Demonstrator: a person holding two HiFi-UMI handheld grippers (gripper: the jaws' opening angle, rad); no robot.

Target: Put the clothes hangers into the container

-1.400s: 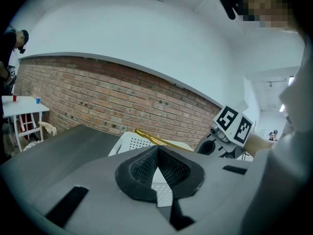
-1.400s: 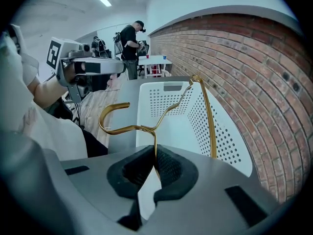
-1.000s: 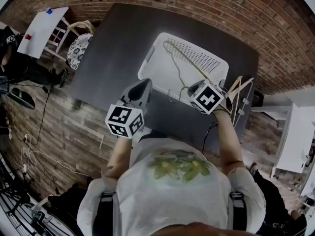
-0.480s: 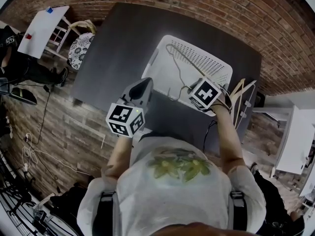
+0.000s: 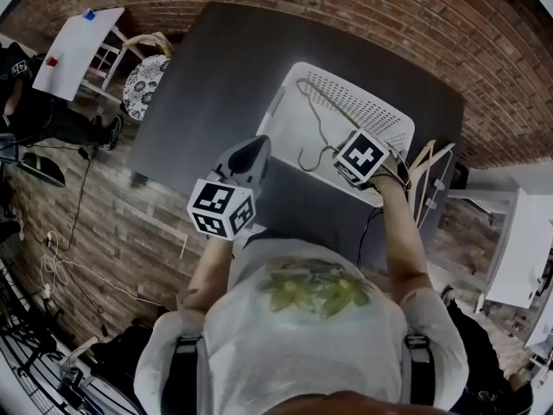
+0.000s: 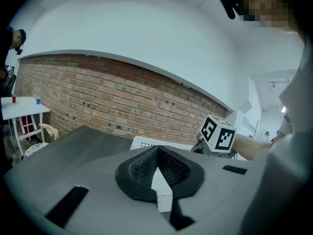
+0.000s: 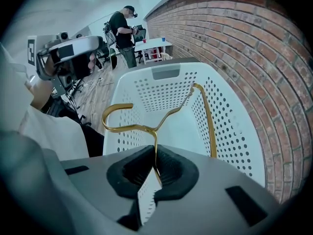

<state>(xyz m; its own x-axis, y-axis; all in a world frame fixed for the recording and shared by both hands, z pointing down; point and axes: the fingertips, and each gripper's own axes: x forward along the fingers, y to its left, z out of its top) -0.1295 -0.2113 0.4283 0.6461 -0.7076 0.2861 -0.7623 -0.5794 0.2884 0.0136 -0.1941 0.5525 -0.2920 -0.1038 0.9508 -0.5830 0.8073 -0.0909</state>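
Note:
A white perforated basket (image 5: 367, 111) stands on the dark table (image 5: 207, 85). My right gripper (image 5: 344, 164) points steeply down over the basket's near rim, shut on a gold wire hanger (image 5: 313, 115). In the right gripper view the wire rises from between the jaws (image 7: 155, 153). The hanger's hook (image 7: 117, 110) curls left and its frame runs into the basket (image 7: 171, 89). Several more hangers (image 5: 429, 173) lie at the table's right edge. My left gripper (image 5: 251, 148) hovers at the near table edge, left of the basket. Its jaws (image 6: 157, 151) are shut on nothing.
A small white table (image 5: 73, 46) with cups and a chair (image 5: 143, 85) stand on the floor to the left. A person (image 7: 122, 31) stands far back in the room. White furniture (image 5: 518, 240) sits beyond the table's right end, and a brick wall (image 5: 389, 7) runs behind it.
My right gripper has shifted a little toward the basket and down with the hanger, whose hook now hangs lower at the near rim. The left gripper has drifted slightly.

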